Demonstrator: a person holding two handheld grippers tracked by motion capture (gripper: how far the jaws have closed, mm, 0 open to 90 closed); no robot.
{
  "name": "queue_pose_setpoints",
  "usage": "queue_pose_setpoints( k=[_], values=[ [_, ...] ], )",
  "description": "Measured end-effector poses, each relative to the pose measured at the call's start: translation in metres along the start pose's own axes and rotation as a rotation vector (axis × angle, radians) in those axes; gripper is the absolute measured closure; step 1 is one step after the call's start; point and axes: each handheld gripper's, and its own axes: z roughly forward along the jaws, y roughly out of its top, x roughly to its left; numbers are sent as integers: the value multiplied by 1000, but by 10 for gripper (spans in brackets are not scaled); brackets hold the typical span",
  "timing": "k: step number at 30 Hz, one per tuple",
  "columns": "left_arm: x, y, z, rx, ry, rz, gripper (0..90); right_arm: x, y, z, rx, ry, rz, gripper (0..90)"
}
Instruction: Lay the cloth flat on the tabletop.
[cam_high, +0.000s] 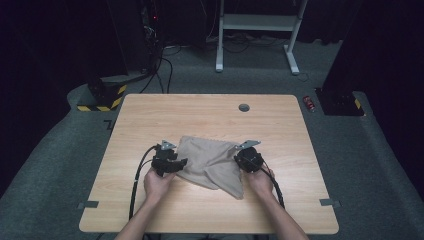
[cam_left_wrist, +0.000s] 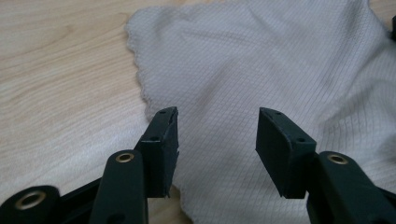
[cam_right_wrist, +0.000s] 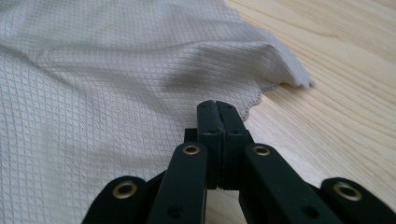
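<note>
A wooden desk (cam_high: 150, 115) carries a beige cloth (cam_high: 210, 162), rumpled near its middle. The left tool (cam_high: 181, 163) stands spread over the cloth's left edge; the right tool (cam_right_wrist: 217, 109) is pressed together, pinching the right edge.

Bare table (cam_high: 200, 107) lies all around the beige cloth (cam_high: 210, 160); the two hand-held grippers flank its left and right edges, leaving far and near sides free

A light wooden table (cam_high: 150, 107) with a round grommet (cam_high: 244, 107) stands on grey carpet (cam_high: 55, 150) in a dark room, a white desk frame (cam_high: 257, 22) and what may be hazard-striped equipment (cam_high: 102, 97) behind.
</note>
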Motion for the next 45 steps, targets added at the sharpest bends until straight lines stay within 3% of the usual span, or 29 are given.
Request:
queue_pose_setpoints(
  k=[9,12,15,19,21,27,32,33,36,40,45],
  values=[
    [-4,-9,2,18,6,10,498,-14,-8,-8,20,-75,12,881],
    [-6,-9,2,16,5,20,500,-12,-8,-13,-6,-72,19,864],
    [-8,-9,2,14,17,33,508,-3,-8,-20,-21,-42,-10,841],
    [-6,-7,5,10,45,43,518,3,-10,-16,4,-32,-30,838],
    [-5,-6,7,12,73,63,518,-1,-11,-11,14,-34,-4,843],
    [1,-1,15,-17,87,54,494,-19,-4,-2,-5,-56,36,843],
    [5,6,13,35,109,54,482,-19,0,1,2,-74,37,782],
    [3,2,8,18,87,40,476,-17,-5,-5,-24,-45,48,767],
    [-2,-3,-2,-18,58,39,476,-12,-12,-13,-48,-29,41,755],
    [-23,-11,-26,-91,3,55,461,-1,-32,-30,-80,-19,3,736],
    [-39,-22,-27,-63,-42,70,444,2,-43,-34,-86,-7,8,710]
  ],
)
